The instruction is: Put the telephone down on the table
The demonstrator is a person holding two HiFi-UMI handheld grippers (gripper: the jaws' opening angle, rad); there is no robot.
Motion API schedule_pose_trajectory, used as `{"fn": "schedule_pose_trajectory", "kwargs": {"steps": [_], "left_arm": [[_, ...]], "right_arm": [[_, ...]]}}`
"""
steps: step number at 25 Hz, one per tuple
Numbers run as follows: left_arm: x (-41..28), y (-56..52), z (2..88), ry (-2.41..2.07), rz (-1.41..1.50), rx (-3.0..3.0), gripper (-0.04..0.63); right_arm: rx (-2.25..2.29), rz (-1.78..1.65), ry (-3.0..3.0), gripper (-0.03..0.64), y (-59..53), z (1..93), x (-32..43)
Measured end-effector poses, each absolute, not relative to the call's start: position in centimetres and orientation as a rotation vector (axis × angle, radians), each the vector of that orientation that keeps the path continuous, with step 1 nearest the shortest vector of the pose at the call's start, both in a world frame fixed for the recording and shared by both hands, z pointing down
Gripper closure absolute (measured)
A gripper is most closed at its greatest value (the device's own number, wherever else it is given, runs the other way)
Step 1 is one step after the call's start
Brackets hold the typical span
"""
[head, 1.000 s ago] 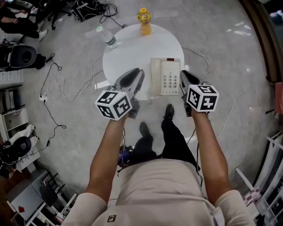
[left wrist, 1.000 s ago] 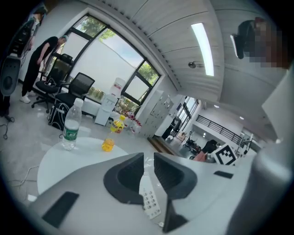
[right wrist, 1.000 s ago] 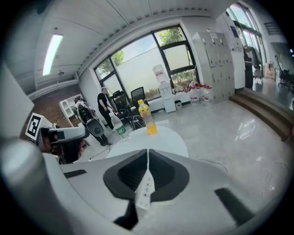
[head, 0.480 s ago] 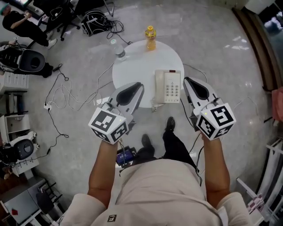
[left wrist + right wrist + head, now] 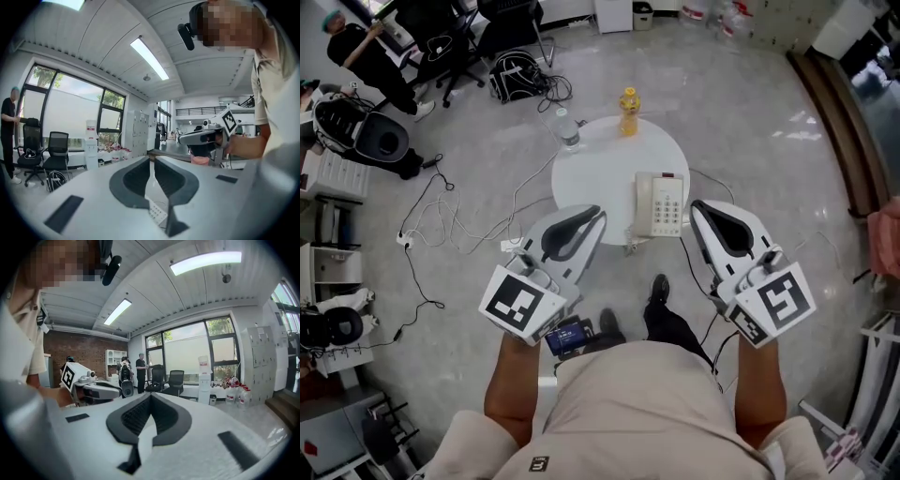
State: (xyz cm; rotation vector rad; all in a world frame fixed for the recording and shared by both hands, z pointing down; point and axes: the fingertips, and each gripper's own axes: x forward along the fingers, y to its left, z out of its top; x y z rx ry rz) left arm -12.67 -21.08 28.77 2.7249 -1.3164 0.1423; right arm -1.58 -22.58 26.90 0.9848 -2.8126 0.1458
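**Telephone** (image 5: 660,203): lies flat on the round table (image 5: 591,169), right of the table's centre and close to its near rim.

**Left gripper** (image 5: 594,217), **right gripper** (image 5: 697,212): both pressed together, empty, off the table's near side.

**Hazard:** a knock from either gripper could push it over that rim.

**Orientation:** long axis runs from near rim to far rim, keypad up.
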Motion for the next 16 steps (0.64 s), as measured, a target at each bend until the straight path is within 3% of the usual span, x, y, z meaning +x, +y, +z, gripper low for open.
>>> {"fn": "schedule_pose_trajectory", "kwargs": {"steps": [16], "left_arm": [[-16.5,-13.8,23.8,-1.393,0.05,2.767,0.566]], "right_arm": [[0.96,0.035,-2.813,0.626,-15.2,23.0,-3.7]]}}
